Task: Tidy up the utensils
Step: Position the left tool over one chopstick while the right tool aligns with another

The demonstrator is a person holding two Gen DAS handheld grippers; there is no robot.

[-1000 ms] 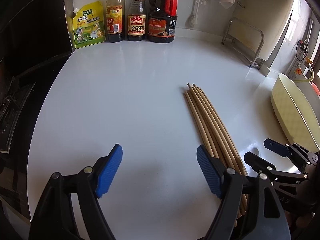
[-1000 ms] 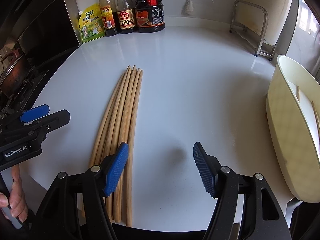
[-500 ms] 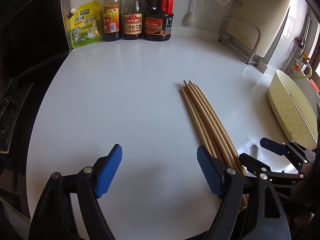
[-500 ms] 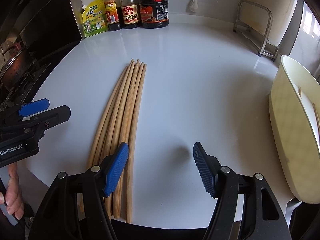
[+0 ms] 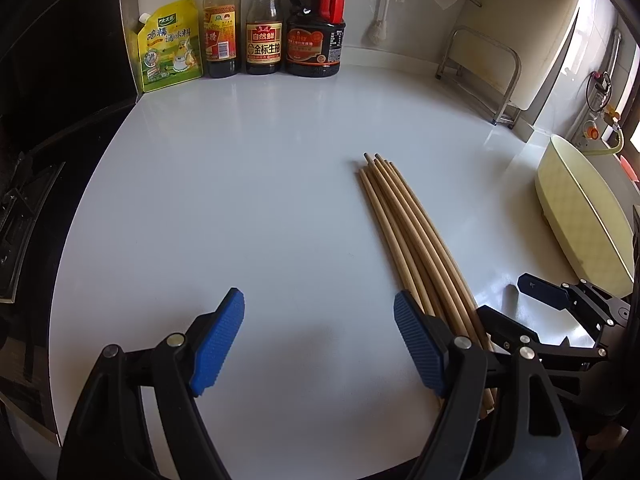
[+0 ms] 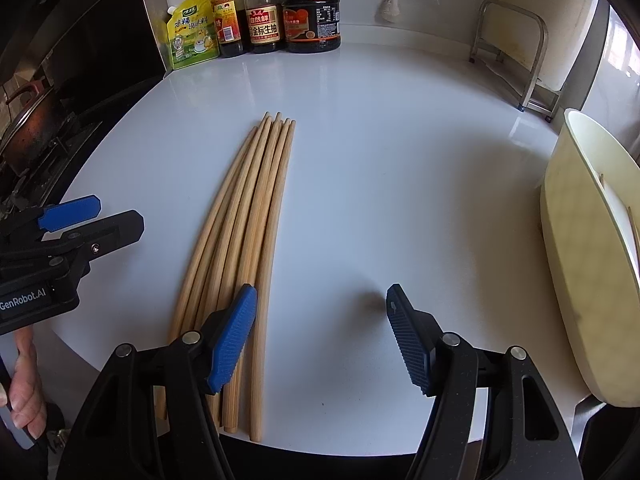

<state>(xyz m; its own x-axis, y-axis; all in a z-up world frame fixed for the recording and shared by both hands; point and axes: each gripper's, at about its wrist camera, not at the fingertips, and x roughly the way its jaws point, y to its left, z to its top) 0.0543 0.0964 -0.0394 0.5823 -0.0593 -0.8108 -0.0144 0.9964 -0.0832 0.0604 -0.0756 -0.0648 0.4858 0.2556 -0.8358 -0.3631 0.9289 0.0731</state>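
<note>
Several long wooden chopsticks lie bundled side by side on the white counter, their tips towards the back wall. My left gripper is open over bare counter just left of the bundle, with its right pad beside the sticks. My right gripper is open too, hovering right of the bundle, its left pad above the near ends. Nothing sits between either pair of pads. Each view shows the other gripper at its edge: the right gripper, the left gripper.
A pale yellow oblong tub stands at the right, with a chopstick or two inside. Sauce bottles and a yellow seasoning pouch line the back wall. A metal rack stands back right; a dark stove borders the left.
Both views have shifted slightly, so the chopsticks and bottles sit a little higher in frame. The chopsticks have not moved and both grippers stay equally open.
</note>
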